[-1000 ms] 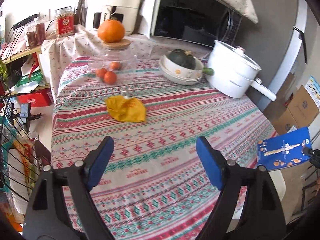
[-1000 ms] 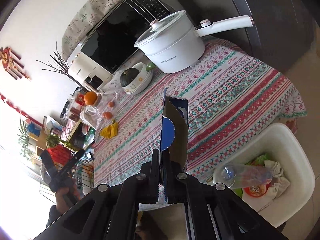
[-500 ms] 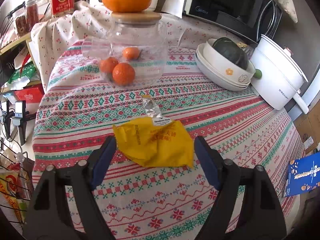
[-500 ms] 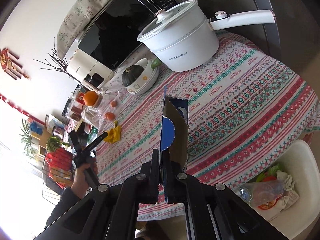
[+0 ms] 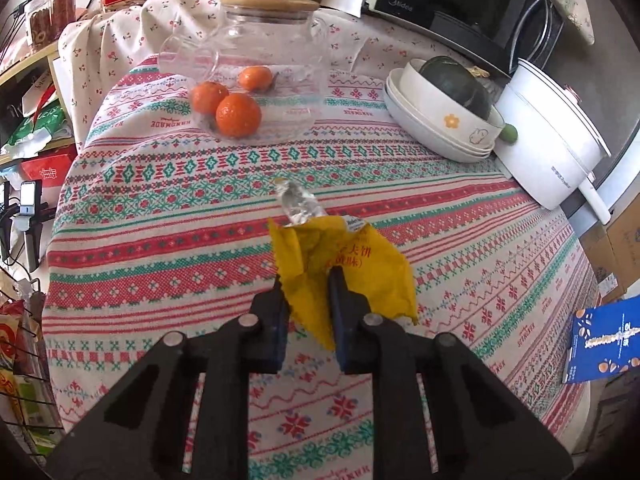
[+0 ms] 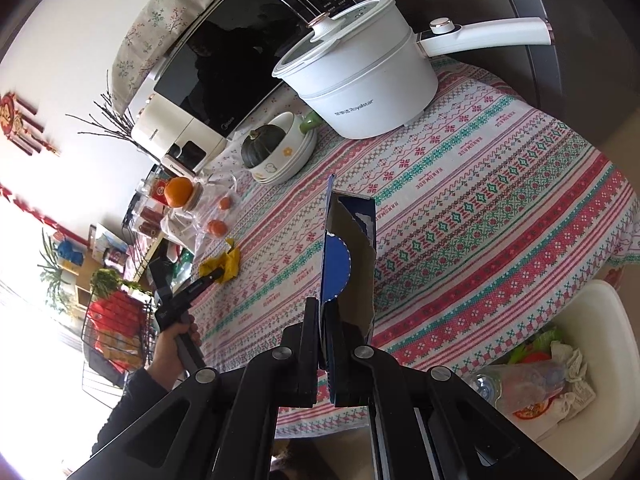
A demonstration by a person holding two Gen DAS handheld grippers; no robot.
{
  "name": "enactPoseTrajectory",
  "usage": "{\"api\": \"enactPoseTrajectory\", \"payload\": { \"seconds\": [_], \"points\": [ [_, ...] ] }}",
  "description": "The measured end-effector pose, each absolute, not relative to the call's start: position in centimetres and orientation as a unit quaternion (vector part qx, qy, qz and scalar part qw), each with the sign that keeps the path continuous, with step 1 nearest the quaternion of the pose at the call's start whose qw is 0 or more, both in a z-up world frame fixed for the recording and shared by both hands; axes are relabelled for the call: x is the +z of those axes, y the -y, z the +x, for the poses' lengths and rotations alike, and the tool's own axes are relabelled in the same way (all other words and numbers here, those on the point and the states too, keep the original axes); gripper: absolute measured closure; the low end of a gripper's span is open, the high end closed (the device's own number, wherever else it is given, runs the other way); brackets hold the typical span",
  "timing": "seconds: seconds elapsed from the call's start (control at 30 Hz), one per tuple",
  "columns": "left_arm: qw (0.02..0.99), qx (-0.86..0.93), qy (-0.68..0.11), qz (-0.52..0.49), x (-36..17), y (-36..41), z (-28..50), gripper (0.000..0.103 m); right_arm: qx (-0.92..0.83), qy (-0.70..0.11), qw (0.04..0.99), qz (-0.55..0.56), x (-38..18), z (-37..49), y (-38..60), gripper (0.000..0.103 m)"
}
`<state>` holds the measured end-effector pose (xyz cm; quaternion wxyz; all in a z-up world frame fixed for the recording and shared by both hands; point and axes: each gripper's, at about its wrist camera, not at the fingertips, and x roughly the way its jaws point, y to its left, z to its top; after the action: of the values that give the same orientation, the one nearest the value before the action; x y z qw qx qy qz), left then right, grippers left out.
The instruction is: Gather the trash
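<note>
My left gripper (image 5: 307, 280) is shut on a crumpled yellow snack wrapper (image 5: 360, 264) lying on the patterned tablecloth (image 5: 160, 248); the wrapper's clear torn end (image 5: 298, 204) sticks out ahead. The same gripper (image 6: 218, 274) and wrapper (image 6: 228, 264) show small in the right wrist view. My right gripper (image 6: 326, 312) is shut on an empty blue cardboard box (image 6: 348, 256), held upright past the table's edge. That box (image 5: 600, 344) also shows at the right in the left wrist view. A white trash bin (image 6: 580, 364) with a bottle and tissues stands below right.
A glass jar with tangerines (image 5: 256, 96) and a big orange on its lid stands ahead. Stacked bowls with a dark squash (image 5: 448, 112), a white electric pot (image 5: 552, 140) and a microwave (image 5: 460, 4) line the back right. A wire basket (image 6: 116, 328) sits left of the table.
My left gripper moved forward onto the yellow wrapper and closed on it. My right gripper kept its hold on the blue box and shifted slightly, so more of the bin shows.
</note>
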<state>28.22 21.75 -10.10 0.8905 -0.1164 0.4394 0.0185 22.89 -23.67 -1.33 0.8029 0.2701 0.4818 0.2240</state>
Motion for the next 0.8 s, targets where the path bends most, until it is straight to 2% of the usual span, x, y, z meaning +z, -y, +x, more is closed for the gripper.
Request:
{"api": "enactPoseTrajectory", "payload": {
  "seconds": [0.53, 0.8],
  "points": [
    [0.903, -0.108, -0.407, -0.084, -1.8, -10.4, 18.1, 0.083, 0.236, -0.424, 0.822, 0.298, 3.0, 17.4, 26.1, 0.099],
    [0.897, -0.183, -0.398, -0.066, -1.3, -5.2, 13.9, 0.083, 0.23, -0.415, 0.833, 0.284, 3.7, 15.0, 28.1, 0.099]
  ]
}}
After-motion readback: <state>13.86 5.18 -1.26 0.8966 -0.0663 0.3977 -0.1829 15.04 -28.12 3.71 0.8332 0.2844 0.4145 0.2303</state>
